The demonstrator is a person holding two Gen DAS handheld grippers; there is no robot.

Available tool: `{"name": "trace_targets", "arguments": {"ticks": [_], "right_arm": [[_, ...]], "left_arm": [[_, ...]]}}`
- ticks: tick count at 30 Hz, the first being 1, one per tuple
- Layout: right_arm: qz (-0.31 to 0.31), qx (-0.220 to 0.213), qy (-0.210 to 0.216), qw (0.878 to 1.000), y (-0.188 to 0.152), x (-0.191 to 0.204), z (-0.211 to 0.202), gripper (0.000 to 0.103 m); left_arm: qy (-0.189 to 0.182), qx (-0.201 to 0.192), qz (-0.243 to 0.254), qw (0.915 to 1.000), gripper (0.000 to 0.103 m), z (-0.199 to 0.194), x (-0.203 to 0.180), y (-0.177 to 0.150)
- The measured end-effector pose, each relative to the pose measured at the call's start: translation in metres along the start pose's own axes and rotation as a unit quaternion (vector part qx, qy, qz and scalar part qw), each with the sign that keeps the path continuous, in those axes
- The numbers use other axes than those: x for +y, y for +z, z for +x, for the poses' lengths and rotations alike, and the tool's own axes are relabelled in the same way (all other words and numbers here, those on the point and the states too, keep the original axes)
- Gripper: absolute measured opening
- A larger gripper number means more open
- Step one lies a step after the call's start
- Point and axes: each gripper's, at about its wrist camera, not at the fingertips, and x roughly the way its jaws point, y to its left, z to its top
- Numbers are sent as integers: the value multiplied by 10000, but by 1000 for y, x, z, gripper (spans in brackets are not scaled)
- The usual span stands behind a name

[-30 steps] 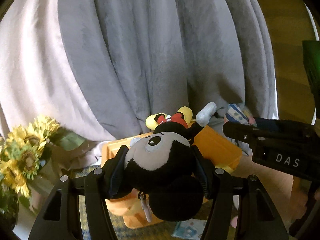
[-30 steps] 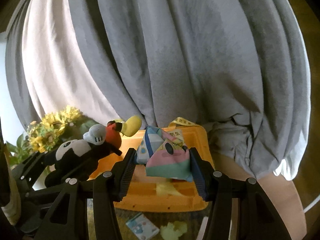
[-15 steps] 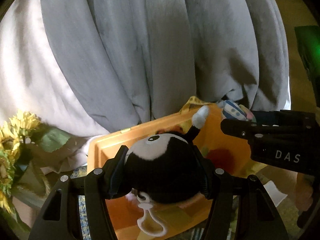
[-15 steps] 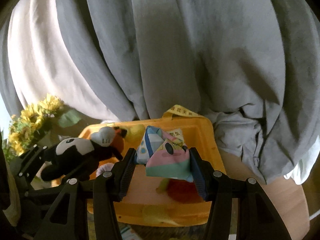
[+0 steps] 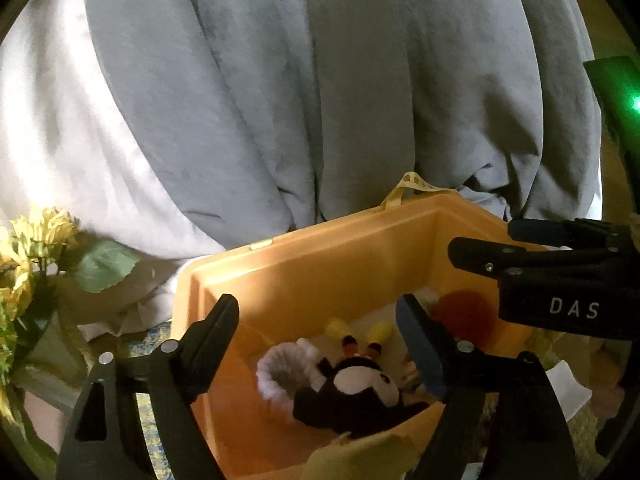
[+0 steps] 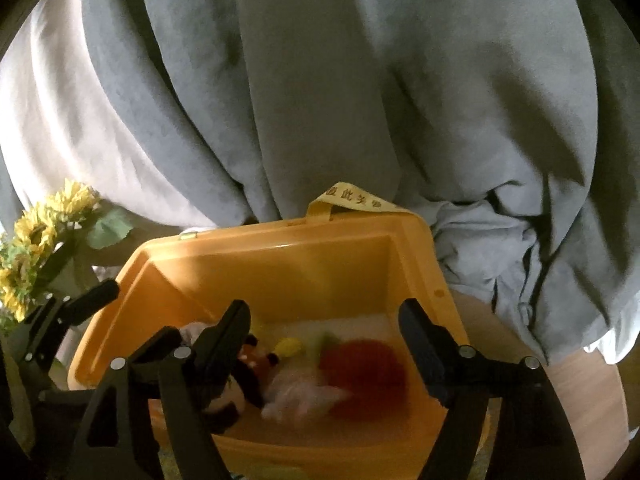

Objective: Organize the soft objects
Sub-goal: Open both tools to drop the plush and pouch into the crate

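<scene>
Left wrist view shows the left gripper (image 5: 318,328) with fingers spread and nothing between them, poised above the orange bin (image 5: 320,256). A black-and-white plush (image 5: 360,392) lies on the bin floor beside a red toy (image 5: 464,312). Right wrist view shows the right gripper (image 6: 324,334) also spread and empty over the bin (image 6: 280,248), where a blurred pastel toy (image 6: 304,396) lies against the red toy (image 6: 364,372). Sunflowers (image 6: 40,236) stand left of the bin, grey curtains (image 6: 320,100) behind.
</scene>
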Motion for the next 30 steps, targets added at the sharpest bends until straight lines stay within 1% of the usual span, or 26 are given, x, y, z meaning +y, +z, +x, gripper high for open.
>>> {"name": "trace_targets", "arguments": {"ticks": [6, 10, 15, 17, 23, 30], "right_arm": [[-42, -171, -152, 9997, 1, -2, -18, 78], [-35, -378, -269, 9989, 1, -4, -39, 81], [-18, -597, -353, 9976, 0, -5, -65, 82], [-43, -680, -416, 9968, -2, -5, -78, 84], [-49, -890, -628, 9940, -15, -6, -111, 87], [81, -844, -857, 9927, -37, -11, -133, 88]], "left_arm": [[201, -227, -140, 9994, 88, -28, 0, 3], [280, -417, -147, 9986, 90, -51, -4, 8], [292, -584, -178, 9977, 91, -77, -9, 12], [270, -635, -194, 9974, 92, -87, -11, 12], [231, -684, -130, 9973, 94, -110, -24, 3], [182, -586, -22, 9981, 95, -131, -37, -14]]}}
